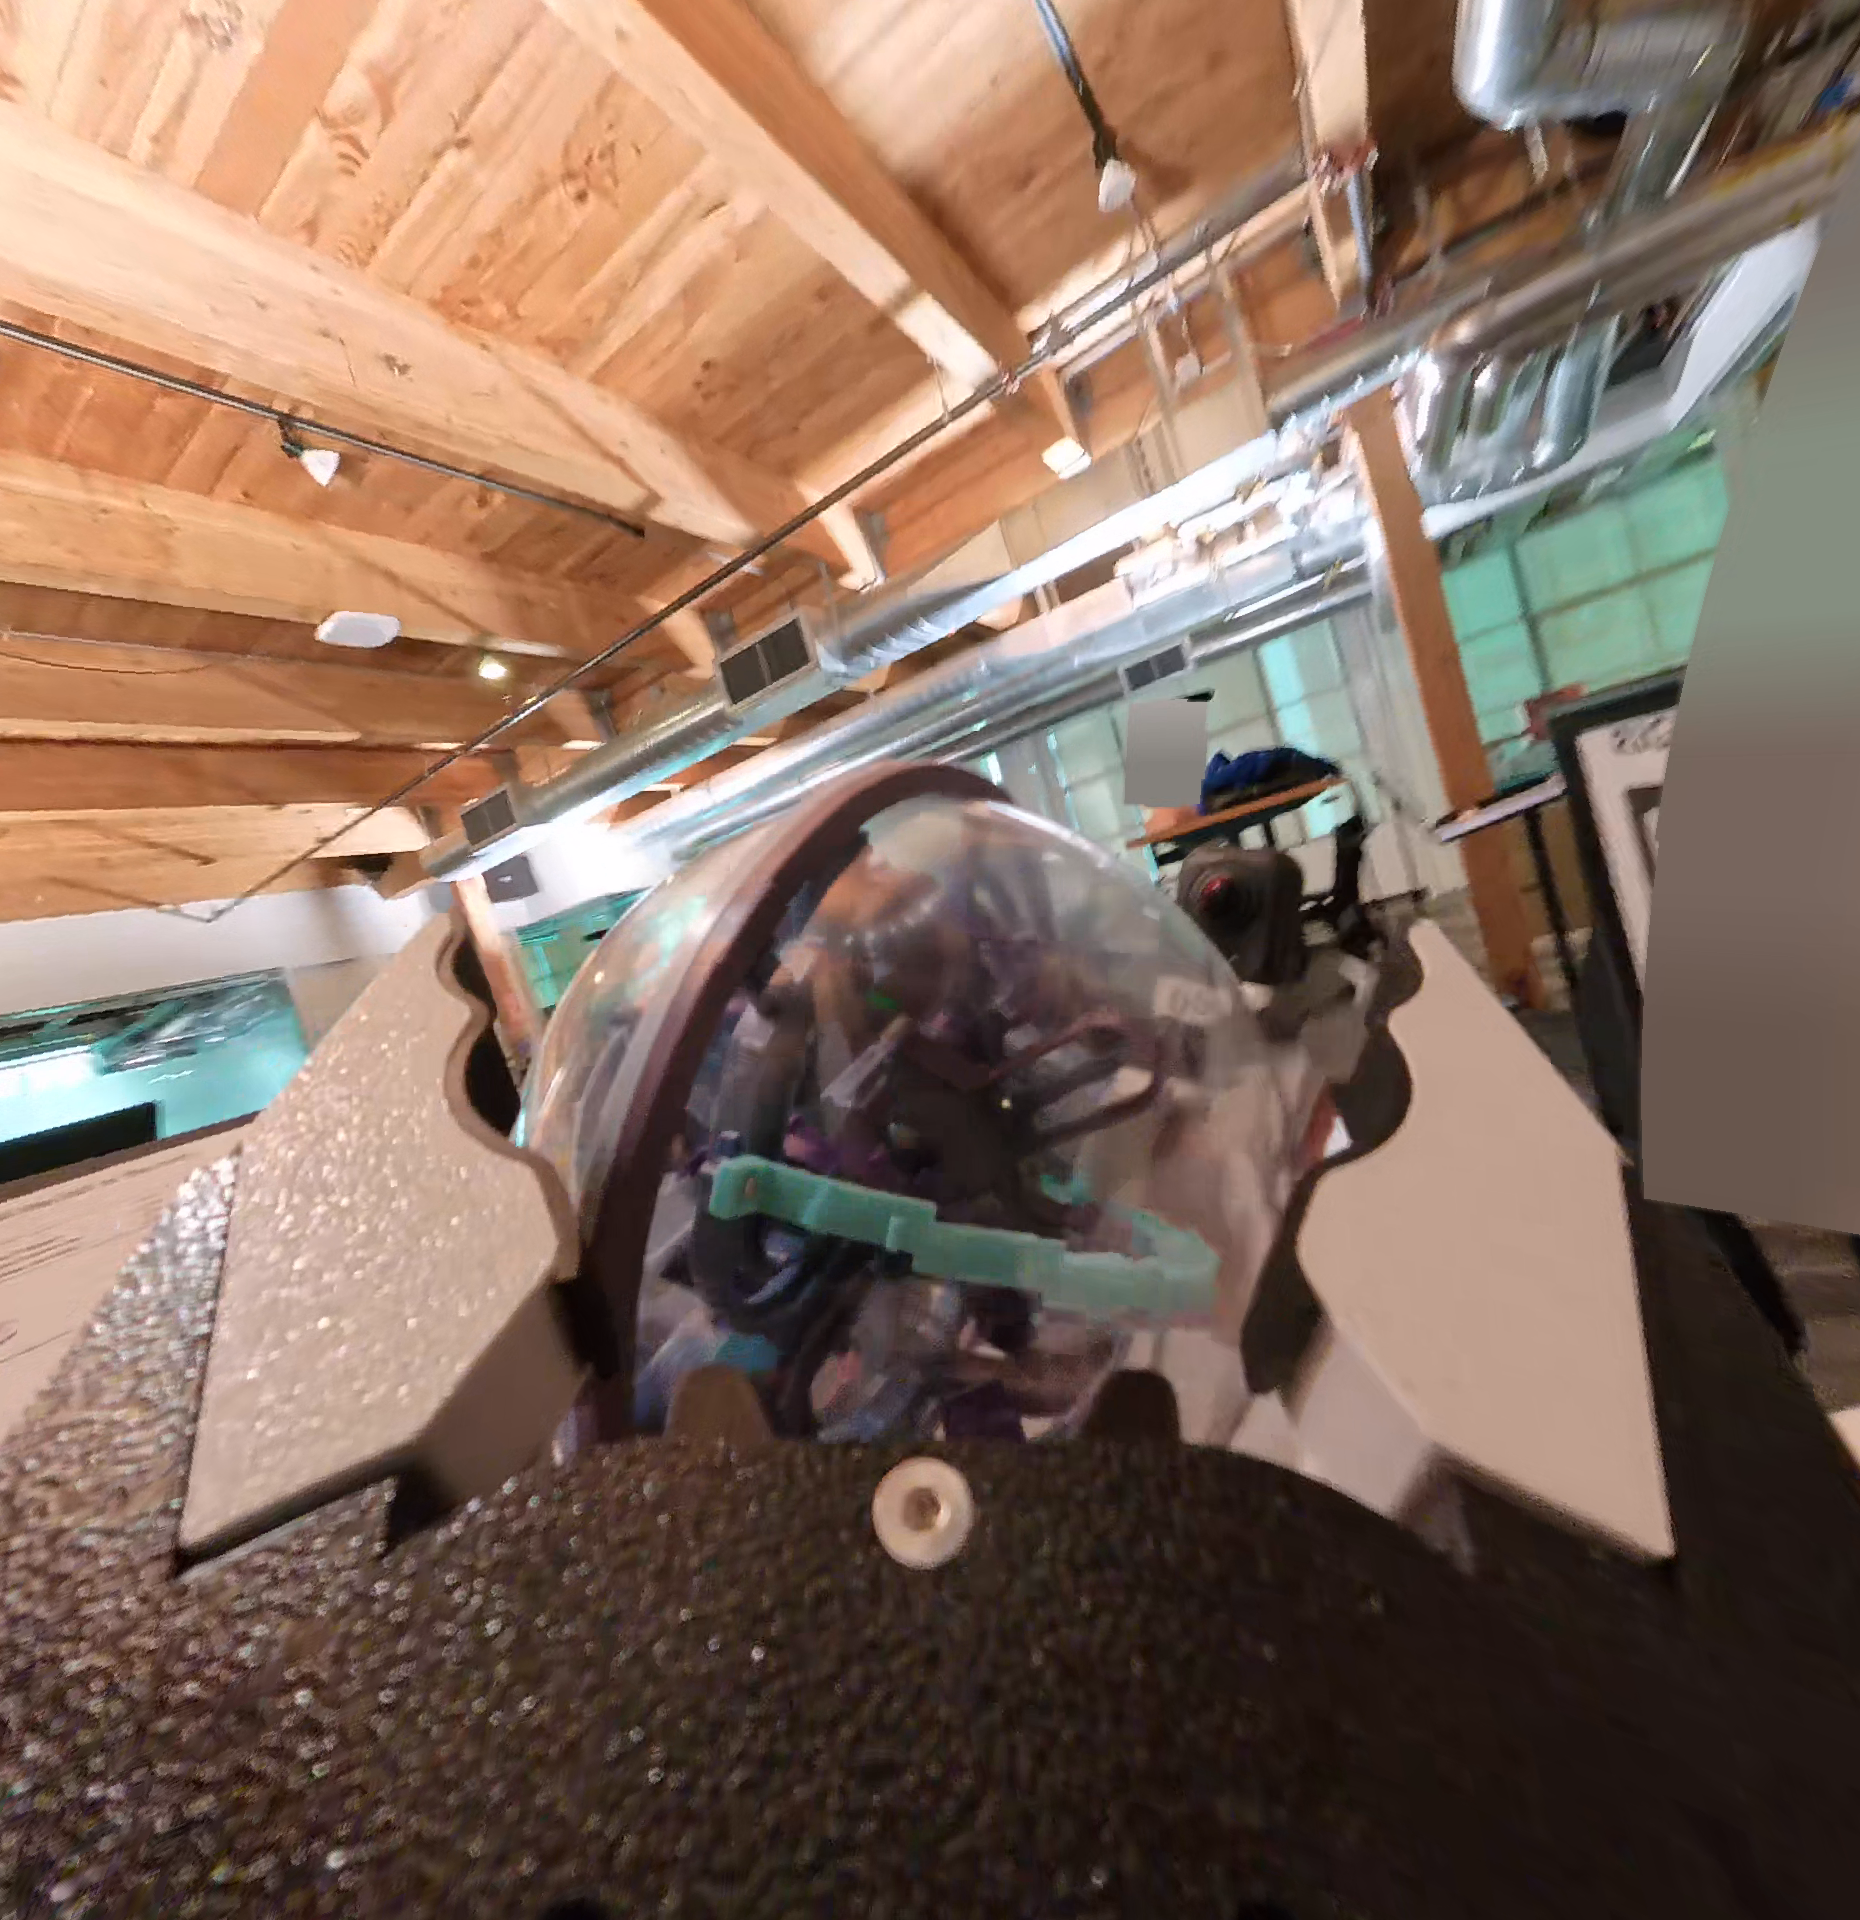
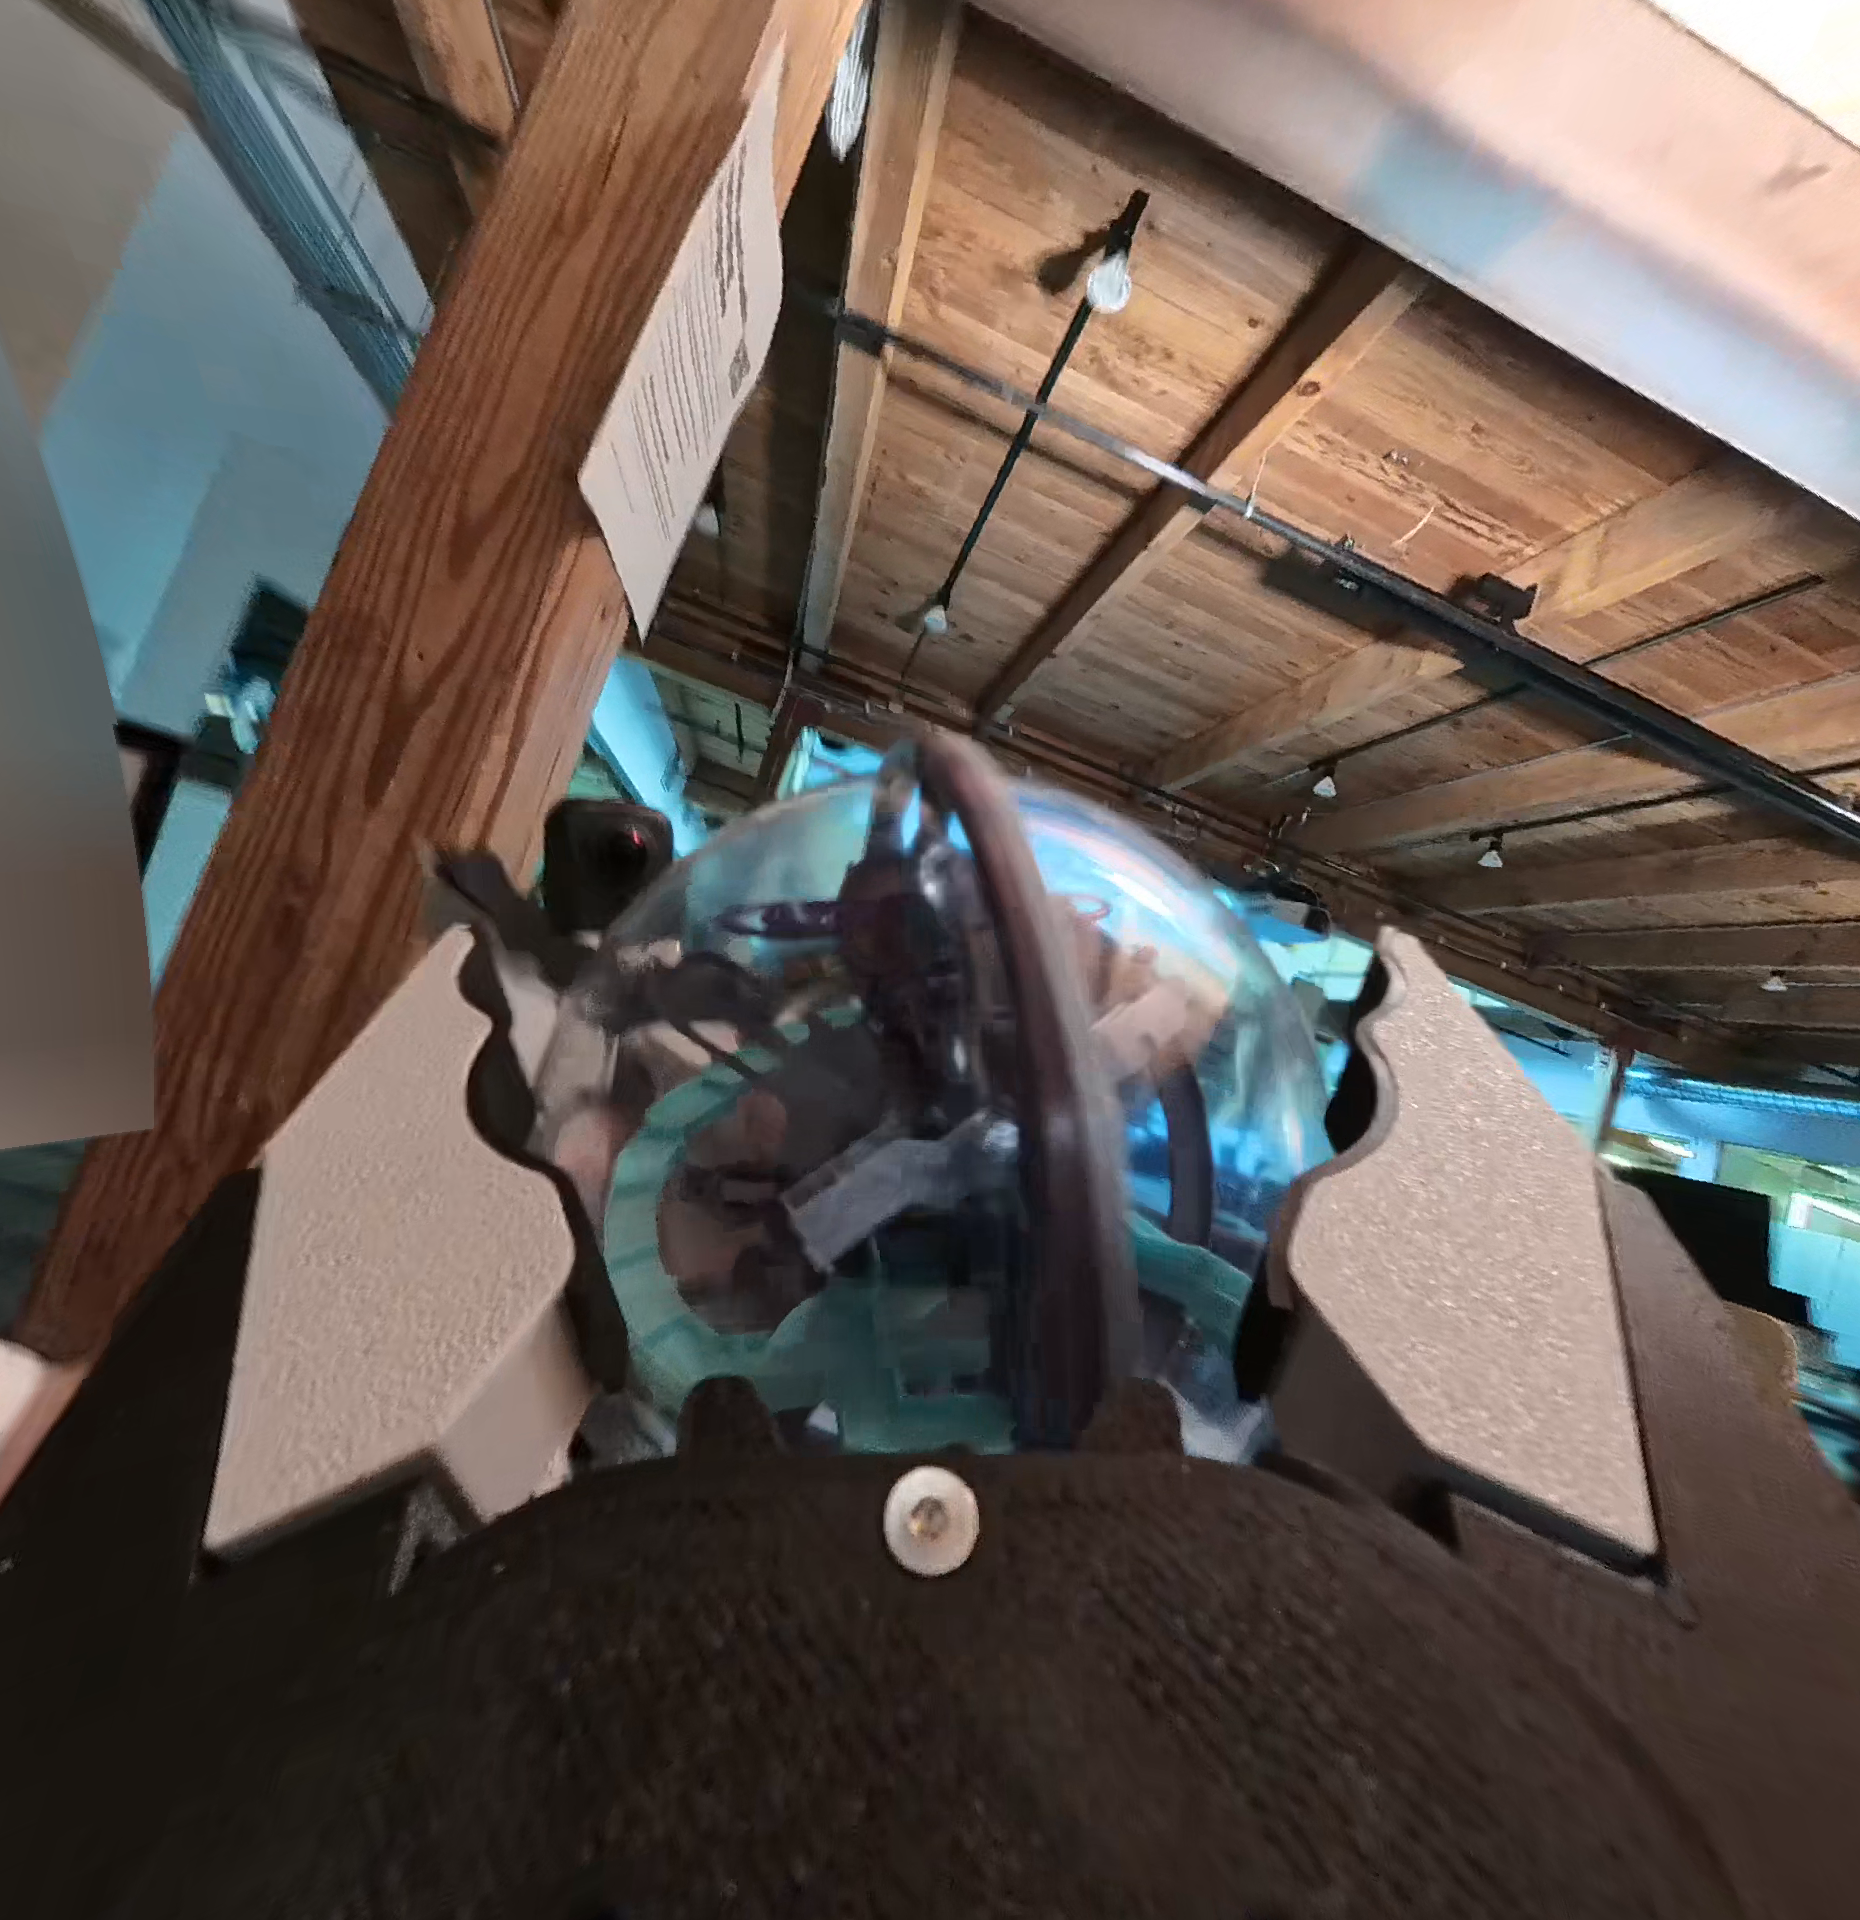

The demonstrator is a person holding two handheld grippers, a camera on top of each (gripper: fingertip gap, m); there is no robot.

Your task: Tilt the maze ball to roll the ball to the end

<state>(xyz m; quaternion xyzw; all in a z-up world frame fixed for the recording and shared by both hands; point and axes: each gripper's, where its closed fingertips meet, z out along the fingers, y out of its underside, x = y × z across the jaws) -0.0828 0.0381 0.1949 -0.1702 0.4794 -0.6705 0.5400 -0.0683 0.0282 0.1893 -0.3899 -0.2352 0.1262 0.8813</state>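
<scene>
Maze ball (image 1: pixel 905 1091) raised toward ceiling, cradled between both grippers. Left gripper (image 1: pixel 926 997) spread wide, pads pressing sphere's sides; right gripper (image 2: pixel 905 997) likewise. Tilting step underway. Inner ball not discernible. Next: slow, coordinated tilt, grip kept firm.

Far-off wooden tabletop (image 1: pixel 1243 816) — blurred — with a blue bundle (image 1: pixel 1264 767) on it

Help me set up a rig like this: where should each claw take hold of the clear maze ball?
On the smooth clear shell of the maze ball, at its widest part, one claw from each opposite side, as the left claw and right claw do. The round shape offers no handle, and the scalloped fingers cradle the curve. Keep off the dark equator band.
</scene>
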